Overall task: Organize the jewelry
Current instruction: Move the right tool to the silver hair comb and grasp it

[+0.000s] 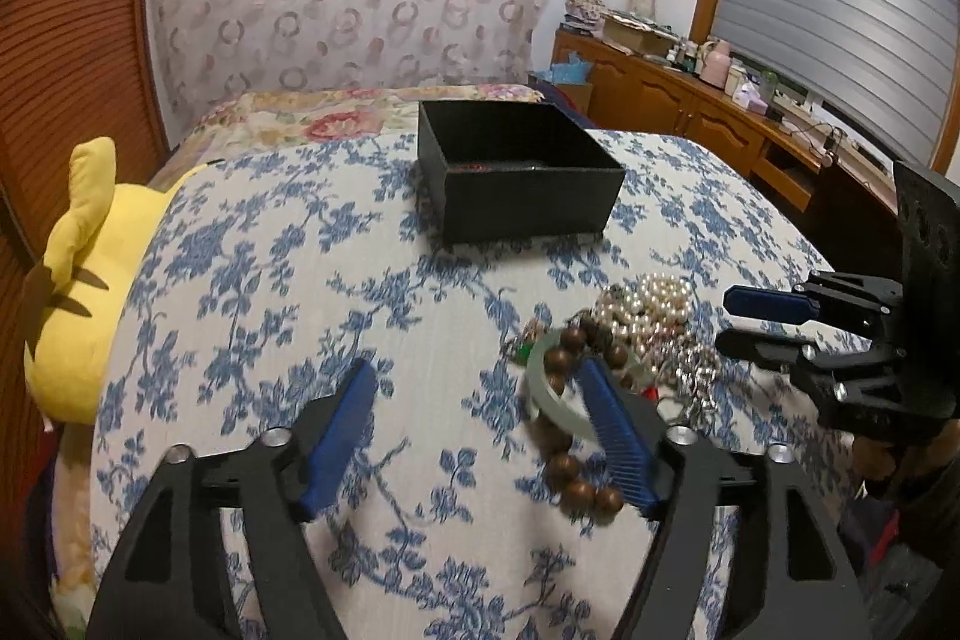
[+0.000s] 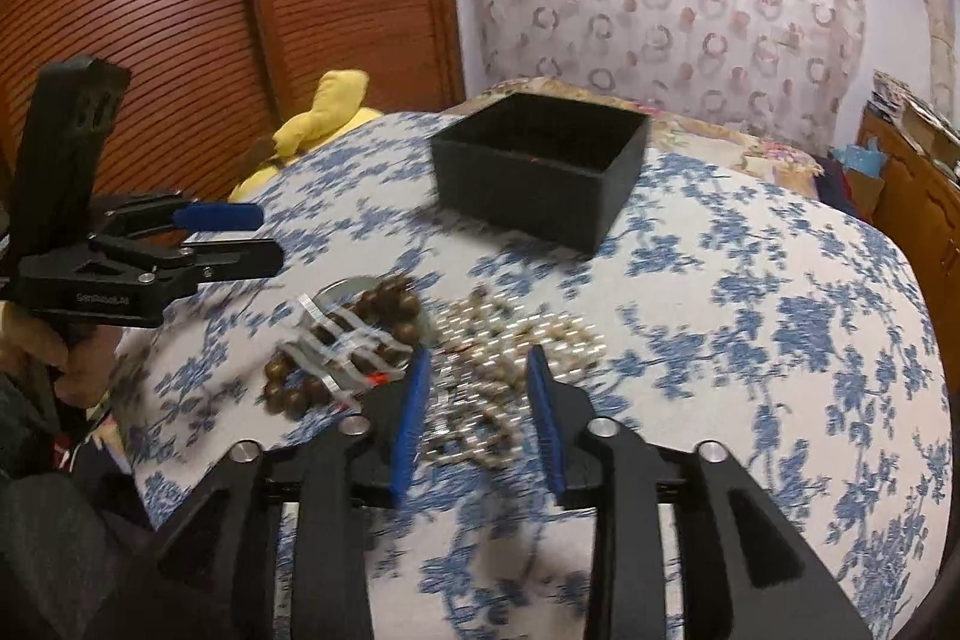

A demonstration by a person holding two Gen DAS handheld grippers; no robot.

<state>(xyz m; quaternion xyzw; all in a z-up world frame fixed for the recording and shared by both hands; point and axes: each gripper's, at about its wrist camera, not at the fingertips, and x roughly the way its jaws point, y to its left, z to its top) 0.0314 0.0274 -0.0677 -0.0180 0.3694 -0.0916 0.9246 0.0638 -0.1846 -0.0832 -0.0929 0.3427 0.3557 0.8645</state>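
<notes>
Left gripper point(image 1: 480, 388) jaws apart beside wooden bead bracelet point(image 1: 579, 466) | right gripper point(image 2: 480, 370) jaws apart over pearl pile point(image 2: 516, 334) | black box point(image 2: 540, 172) well beyond on floral cloth point(image 2: 750, 340)

Box point(image 1: 522, 172) on bedspread point(image 1: 300, 280), jewelry pile point(image 1: 624, 340) in front, plush toy point(image 1: 90, 292) left

Both grippers are black plastic frames with round silver screws. The left gripper point(image 1: 477, 379) and right gripper point(image 2: 477, 358) have ribbed blue finger pads.
</notes>
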